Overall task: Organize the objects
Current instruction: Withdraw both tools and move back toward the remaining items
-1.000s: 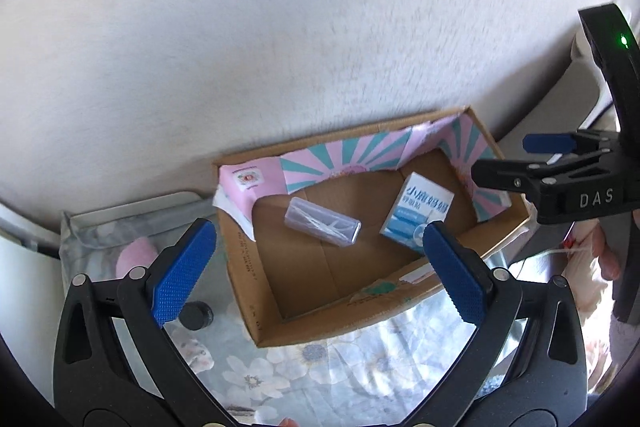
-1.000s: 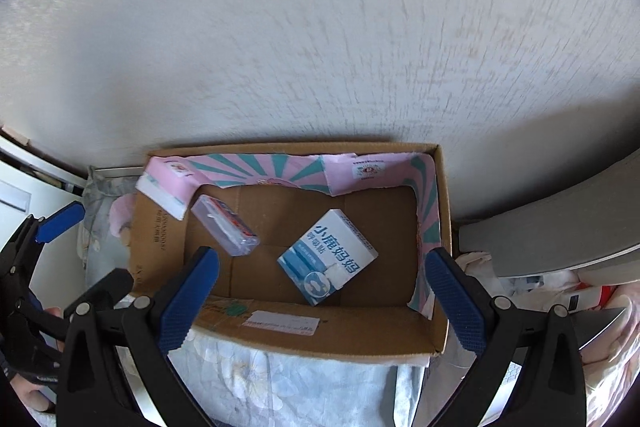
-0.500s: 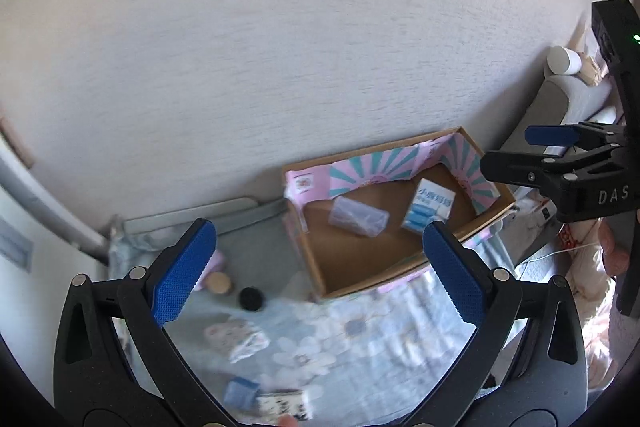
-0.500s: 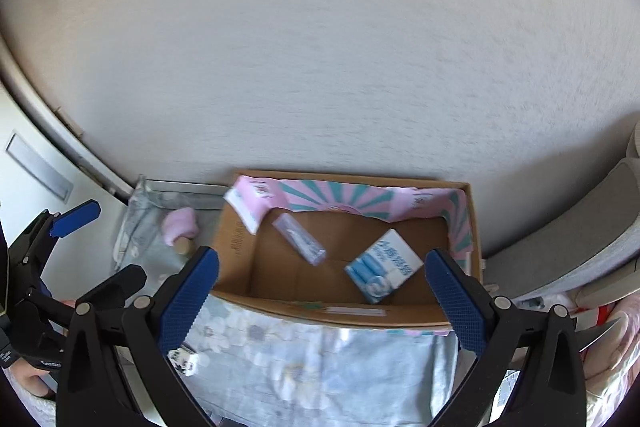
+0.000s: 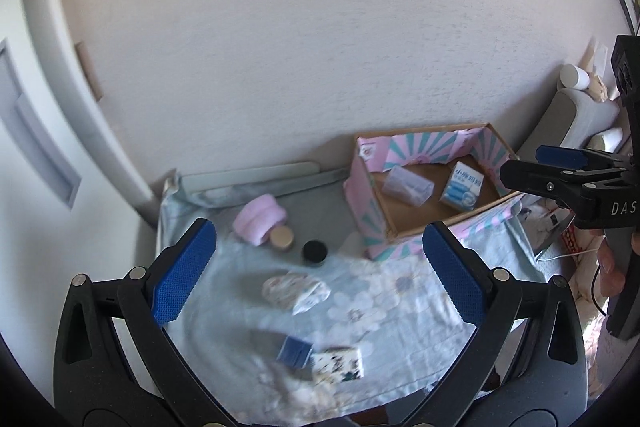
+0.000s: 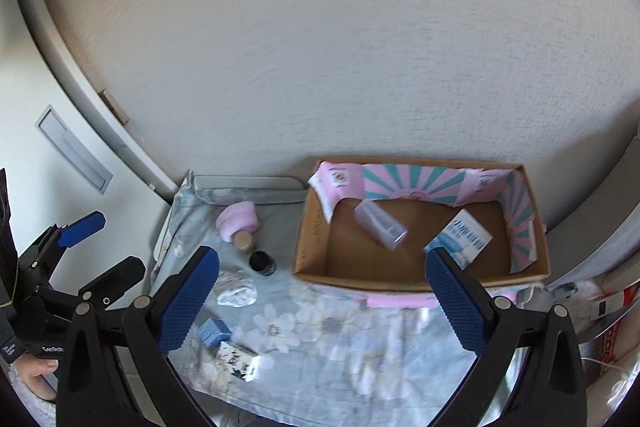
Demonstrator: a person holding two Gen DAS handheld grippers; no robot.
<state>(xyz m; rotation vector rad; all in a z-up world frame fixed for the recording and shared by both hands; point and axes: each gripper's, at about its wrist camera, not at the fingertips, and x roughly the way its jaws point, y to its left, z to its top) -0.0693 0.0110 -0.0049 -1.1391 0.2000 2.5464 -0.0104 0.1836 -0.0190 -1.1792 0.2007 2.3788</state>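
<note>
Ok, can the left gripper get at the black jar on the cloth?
Probably yes. The left gripper is open and empty, and the black jar stands in the open on the cloth, though the tan jar is close beside it.

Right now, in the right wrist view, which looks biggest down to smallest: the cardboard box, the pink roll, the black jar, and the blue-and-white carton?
1. cardboard box
2. blue-and-white carton
3. pink roll
4. black jar

The carton and the roll look close in size, so that order is unsure.
</note>
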